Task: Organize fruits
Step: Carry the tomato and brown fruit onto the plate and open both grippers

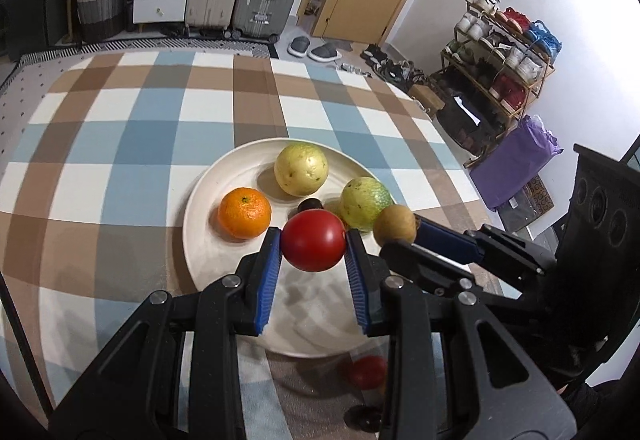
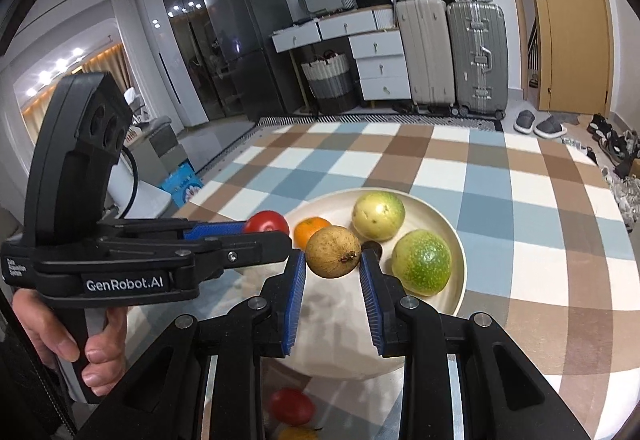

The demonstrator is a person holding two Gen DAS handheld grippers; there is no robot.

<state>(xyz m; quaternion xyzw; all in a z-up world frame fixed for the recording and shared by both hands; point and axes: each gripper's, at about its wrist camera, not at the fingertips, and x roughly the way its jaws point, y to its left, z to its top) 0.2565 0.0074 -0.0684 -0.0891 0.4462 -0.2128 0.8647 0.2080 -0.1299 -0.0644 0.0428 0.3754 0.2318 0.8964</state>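
Note:
My left gripper (image 1: 313, 246) is shut on a red tomato (image 1: 313, 240), held just above the near half of a white plate (image 1: 208, 196). Beside it to the right, my right gripper (image 2: 333, 260) is shut on a round brown fruit (image 2: 333, 251) over the same plate (image 2: 456, 240). On the plate lie an orange (image 1: 244, 213), a pale yellow fruit (image 1: 301, 169), a green-yellow fruit (image 1: 366, 203) and a small dark fruit (image 1: 310, 205). The tomato (image 2: 267, 222) and the left gripper (image 2: 256, 226) show at the left in the right wrist view; the brown fruit (image 1: 394, 225) at the right in the left wrist view.
The plate rests on a checked blue, brown and white tablecloth (image 1: 132, 144). Another red fruit (image 1: 367, 371) lies on the cloth in front of the plate, below my grippers. A hand (image 2: 100, 352) holds the left gripper's handle. Suitcases, drawers and a shoe rack stand beyond the table.

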